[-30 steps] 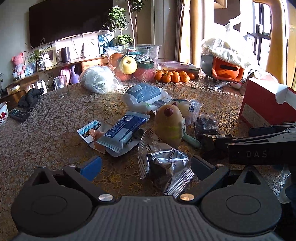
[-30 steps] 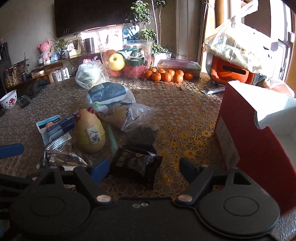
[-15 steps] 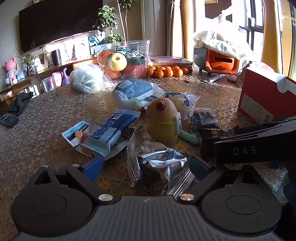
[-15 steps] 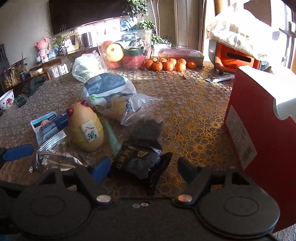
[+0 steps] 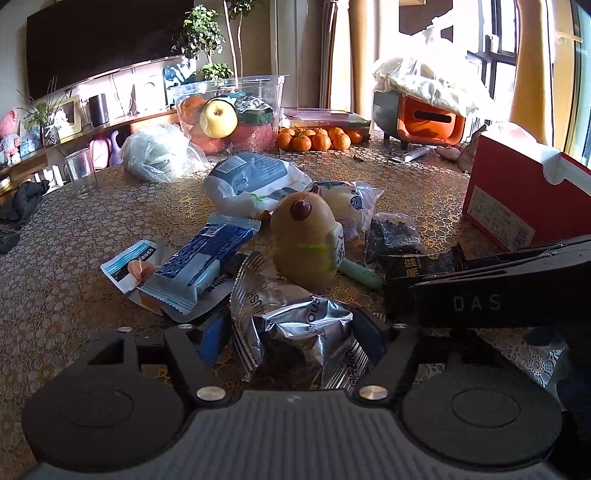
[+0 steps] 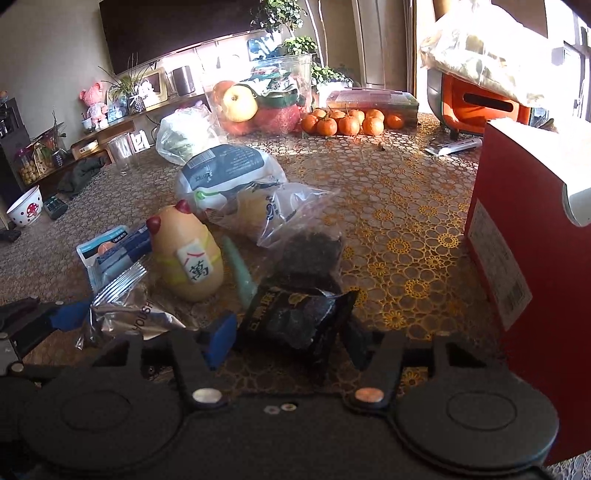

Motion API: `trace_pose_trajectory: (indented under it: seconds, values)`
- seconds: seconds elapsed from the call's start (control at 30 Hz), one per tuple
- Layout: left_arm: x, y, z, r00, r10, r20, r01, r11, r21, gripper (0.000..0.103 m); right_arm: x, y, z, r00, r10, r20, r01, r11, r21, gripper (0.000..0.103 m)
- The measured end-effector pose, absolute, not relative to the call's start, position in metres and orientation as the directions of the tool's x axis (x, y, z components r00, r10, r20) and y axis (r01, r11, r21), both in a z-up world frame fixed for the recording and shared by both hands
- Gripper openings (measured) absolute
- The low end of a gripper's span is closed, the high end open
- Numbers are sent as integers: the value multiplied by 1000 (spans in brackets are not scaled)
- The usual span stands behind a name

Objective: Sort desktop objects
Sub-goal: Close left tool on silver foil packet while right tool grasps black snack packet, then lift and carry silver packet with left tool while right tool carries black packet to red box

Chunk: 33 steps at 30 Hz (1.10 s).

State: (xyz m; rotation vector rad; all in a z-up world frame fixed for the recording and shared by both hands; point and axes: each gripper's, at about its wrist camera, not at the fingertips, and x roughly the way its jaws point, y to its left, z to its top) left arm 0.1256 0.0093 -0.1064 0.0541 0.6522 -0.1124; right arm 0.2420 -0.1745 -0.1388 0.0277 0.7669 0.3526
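Silver snack packet [image 5: 295, 325] sits on the desk [image 5: 55, 258] just in front of the yellow chick toy [image 5: 304, 243], left claw [image 5: 291, 339] closing around it. Black packet [image 6: 299, 317] right of the toy has the right claw [image 6: 290, 341] closing on it; can't tell if either pinches yet.

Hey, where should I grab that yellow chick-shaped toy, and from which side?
Grip the yellow chick toy across its rounded middle, coming from above: it stands upright, widest there, with the silver packet and green tube crowding its base.

A dark television [image 5: 92, 40] hangs behind potted plants [image 5: 207, 33] and curtains [image 5: 340, 51].
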Motion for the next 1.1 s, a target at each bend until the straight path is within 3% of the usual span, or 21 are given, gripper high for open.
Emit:
trace_pose_trajectory:
  seconds: [0.5, 1.1]
  values:
    - [124, 13, -100, 782, -89, -617, 100, 995, -16, 50, 232, -179, -130, 702, 289, -651, -292, 950, 107, 49]
    - [95, 9, -76, 800, -94, -593, 88, 995, -40, 45, 208, -194, -105, 741, 292, -604, -282, 953, 114, 45]
